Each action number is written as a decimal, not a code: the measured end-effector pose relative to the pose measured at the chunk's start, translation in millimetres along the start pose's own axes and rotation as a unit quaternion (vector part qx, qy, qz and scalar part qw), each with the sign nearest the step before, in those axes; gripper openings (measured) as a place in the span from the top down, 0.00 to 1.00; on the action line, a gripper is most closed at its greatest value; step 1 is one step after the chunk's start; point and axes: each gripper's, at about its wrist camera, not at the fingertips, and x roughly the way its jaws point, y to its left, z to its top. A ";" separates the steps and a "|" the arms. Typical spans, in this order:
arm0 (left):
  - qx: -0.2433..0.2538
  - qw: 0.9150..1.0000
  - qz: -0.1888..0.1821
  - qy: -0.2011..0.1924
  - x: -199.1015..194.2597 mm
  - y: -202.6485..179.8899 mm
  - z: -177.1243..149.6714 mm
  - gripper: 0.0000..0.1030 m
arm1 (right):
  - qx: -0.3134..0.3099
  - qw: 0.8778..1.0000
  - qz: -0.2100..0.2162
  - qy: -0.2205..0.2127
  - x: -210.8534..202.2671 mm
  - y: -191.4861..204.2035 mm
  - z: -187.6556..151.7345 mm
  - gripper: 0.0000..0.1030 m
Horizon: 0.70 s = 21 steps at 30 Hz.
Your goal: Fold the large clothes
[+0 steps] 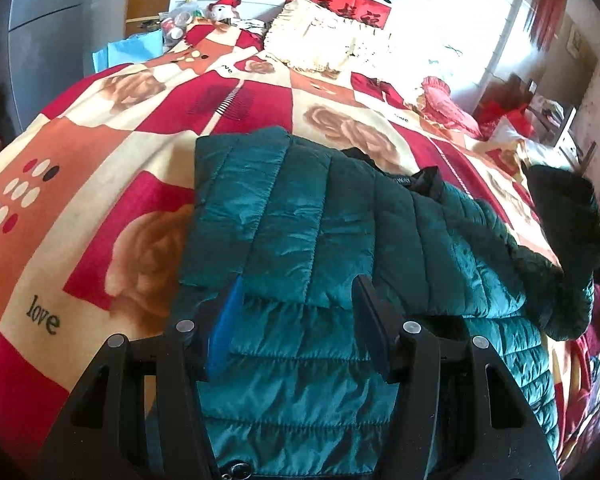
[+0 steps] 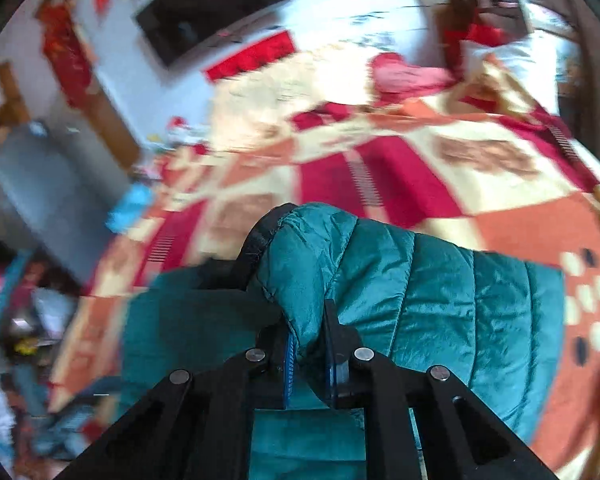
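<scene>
Right gripper [image 2: 309, 344] is pinching a bunched fold of the one teal quilted jacket [image 2: 400, 292], its jaws pressed close on the fabric, which humps up toward twelve o'clock and drapes off toward three o'clock. Its view is blurred. Left gripper [image 1: 300, 320] hangs over the same jacket [image 1: 300, 220] with its jaws spread partway and nothing pressed between the two blue pads [image 1: 226, 328]. The jacket lies on a bed covered by a red, orange and cream rose-print blanket [image 1: 100, 184], one sleeve trailing toward three o'clock off the bed's edge. At twelve o'clock sit one cream fringed pillow [image 1: 324, 40] and, nearer two o'clock, one pink cushion [image 1: 446, 100]. One soft toy [image 1: 224, 8] sits at eleven o'clock. No container shows clearly.
</scene>
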 end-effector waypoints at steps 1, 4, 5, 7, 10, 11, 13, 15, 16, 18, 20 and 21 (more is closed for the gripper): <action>-0.001 1.000 0.000 0.000 -1.1 0.7 1.0 0.46 | -0.004 1.000 0.020 0.001 1.0 12.3 -0.4 0.89; -0.004 1.000 -0.002 -0.003 -4.4 3.8 2.3 0.46 | -0.018 0.997 0.075 0.015 10.9 56.7 -7.9 0.89; -0.005 1.000 -0.002 -0.003 -4.9 5.1 2.4 0.46 | -0.024 0.995 0.091 0.022 18.9 72.8 -12.4 0.89; -0.007 1.000 -0.003 -0.001 -4.8 7.9 1.8 0.46 | -0.038 0.992 0.115 0.038 40.4 102.3 -23.7 0.89; -0.010 1.000 -0.001 0.001 -4.5 13.8 1.7 0.46 | -0.053 0.987 0.135 0.072 77.5 133.5 -46.0 0.89; -0.012 1.000 -0.001 0.001 -4.4 16.4 1.8 0.46 | -0.051 0.984 0.143 0.089 94.1 141.7 -56.0 0.89; -0.018 1.000 -0.001 0.003 -4.6 20.9 2.2 0.46 | -0.060 0.981 0.133 0.125 125.8 152.7 -74.8 0.85; -0.028 1.000 -0.005 0.002 -6.3 26.1 3.1 0.46 | -0.079 0.981 0.092 0.154 154.6 158.7 -91.8 0.74; -0.031 0.999 -0.008 0.001 -6.9 27.8 3.5 0.46 | -0.084 0.981 0.087 0.154 159.0 159.4 -97.4 0.67; -0.039 0.999 -0.020 -0.004 -9.6 29.8 5.0 0.46 | -0.091 0.981 0.094 0.145 155.9 161.7 -102.6 0.54; -0.048 0.998 -0.033 -0.006 -11.3 29.4 7.7 0.46 | -0.101 0.979 0.097 0.146 145.9 163.8 -99.5 0.50; -0.052 0.998 -0.043 -0.008 -12.3 28.2 9.1 0.46 | -0.110 0.979 0.093 0.143 138.8 165.2 -96.9 0.48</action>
